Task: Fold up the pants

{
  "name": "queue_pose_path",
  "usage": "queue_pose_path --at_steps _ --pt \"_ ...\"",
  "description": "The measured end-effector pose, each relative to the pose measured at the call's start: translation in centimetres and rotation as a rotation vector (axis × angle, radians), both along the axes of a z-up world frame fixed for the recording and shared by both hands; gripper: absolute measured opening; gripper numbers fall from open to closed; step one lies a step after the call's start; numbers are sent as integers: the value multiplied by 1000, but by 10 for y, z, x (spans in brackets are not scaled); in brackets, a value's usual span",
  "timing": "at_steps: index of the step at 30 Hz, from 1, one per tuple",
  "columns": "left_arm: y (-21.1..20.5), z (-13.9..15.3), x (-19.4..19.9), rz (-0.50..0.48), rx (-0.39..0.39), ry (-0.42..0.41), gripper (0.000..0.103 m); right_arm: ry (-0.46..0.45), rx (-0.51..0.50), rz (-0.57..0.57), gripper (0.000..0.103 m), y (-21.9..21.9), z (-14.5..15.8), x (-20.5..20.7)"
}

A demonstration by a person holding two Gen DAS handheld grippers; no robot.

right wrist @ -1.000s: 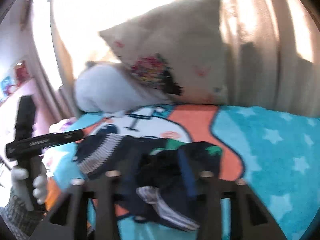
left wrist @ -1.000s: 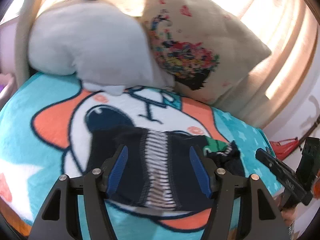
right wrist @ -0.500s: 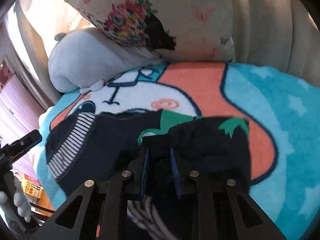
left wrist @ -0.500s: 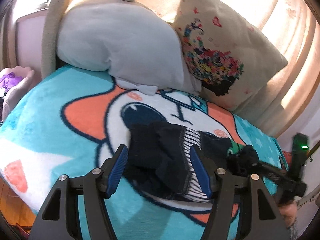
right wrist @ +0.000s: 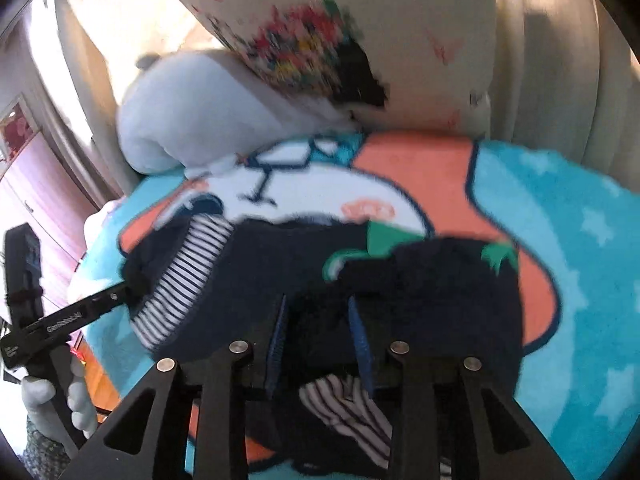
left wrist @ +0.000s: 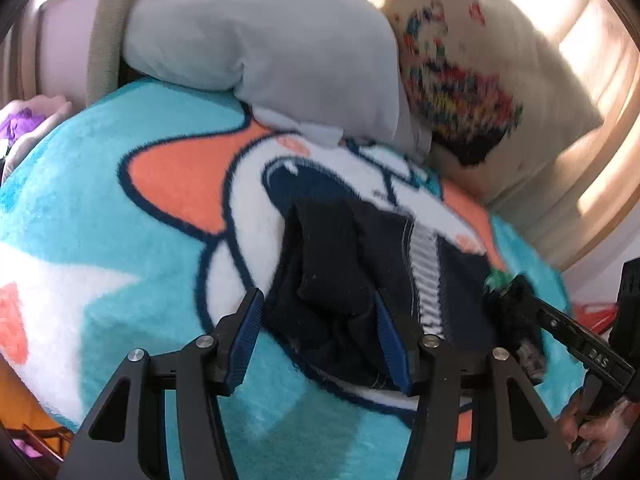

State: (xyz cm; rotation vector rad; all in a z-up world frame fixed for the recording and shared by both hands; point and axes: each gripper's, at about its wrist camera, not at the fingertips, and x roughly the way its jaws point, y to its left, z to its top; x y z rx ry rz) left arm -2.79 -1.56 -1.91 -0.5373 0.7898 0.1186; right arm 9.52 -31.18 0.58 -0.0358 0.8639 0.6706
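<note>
Small dark navy pants (left wrist: 352, 276) with a striped band (left wrist: 426, 268) and green patches lie bunched on the cartoon blanket (left wrist: 120, 240). My left gripper (left wrist: 320, 332) is open, its blue pads either side of the pants' left end. My right gripper (right wrist: 320, 340) has its pads partly apart around a dark fold of the pants (right wrist: 420, 296), near their right end. The right gripper also shows in the left wrist view (left wrist: 516, 304) at the pants' right end. The left gripper shows in the right wrist view (right wrist: 128, 288) at the striped band (right wrist: 188, 276).
A grey plush pillow (left wrist: 272, 40) and a cream floral cushion (left wrist: 480, 64) lean at the back of the bed. Curtains hang behind (right wrist: 560, 60). The bed's left edge drops to a wooden floor (left wrist: 24, 400). Pink and purple items (left wrist: 24, 120) sit at far left.
Both grippers have moved closer to the pants. The right gripper's pads have spread wider than half a second ago. The left gripper stays open.
</note>
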Motion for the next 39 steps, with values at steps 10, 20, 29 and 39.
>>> queue_pose_path --at_steps 10,20,29,39 --pt "42 -5 -36 145 -129 -30 55 168 27 310 69 103 23 7" --pt "64 -16 -59 177 -135 -45 55 306 -267 408 83 231 -23 18" --pt "49 -16 -56 93 -111 -72 61 197 -543 371 69 270 -43 5" --pt "7 -4 -34 -40 -2 -92 64 162 -405 358 31 232 -20 0"
